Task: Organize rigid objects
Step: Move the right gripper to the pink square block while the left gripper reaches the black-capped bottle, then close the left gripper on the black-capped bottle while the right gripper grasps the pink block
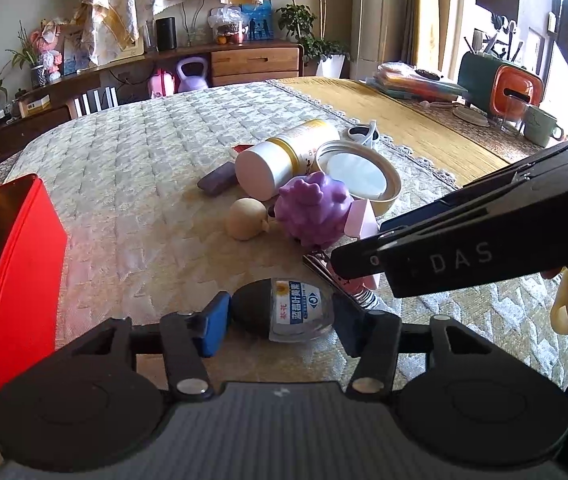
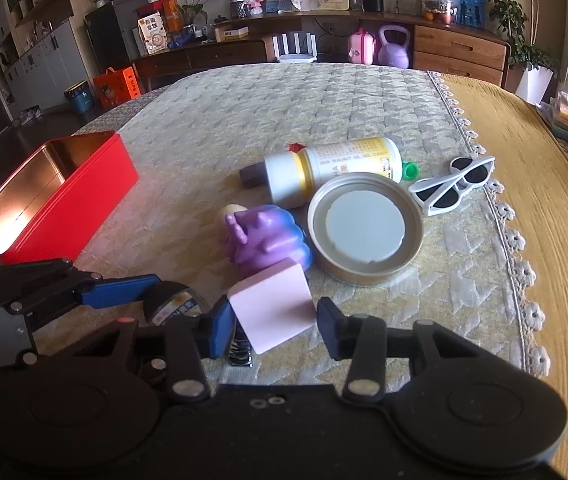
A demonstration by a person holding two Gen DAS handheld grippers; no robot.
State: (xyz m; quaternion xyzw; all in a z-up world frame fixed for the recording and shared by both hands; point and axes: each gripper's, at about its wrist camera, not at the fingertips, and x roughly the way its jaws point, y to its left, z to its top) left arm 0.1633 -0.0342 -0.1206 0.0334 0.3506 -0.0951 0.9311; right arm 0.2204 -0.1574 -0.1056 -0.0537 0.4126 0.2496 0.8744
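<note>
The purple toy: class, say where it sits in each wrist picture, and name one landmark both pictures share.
Left wrist view: the purple toy lies right of centre, in front of the round tin lid.
Right wrist view: the purple toy lies near the centre, left of the round tin lid, behind the pink block.
Shared landmark: the red box, at the left in both.

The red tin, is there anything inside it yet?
No. In the right wrist view the red tin stands open and only its bare golden inside shows.
</note>
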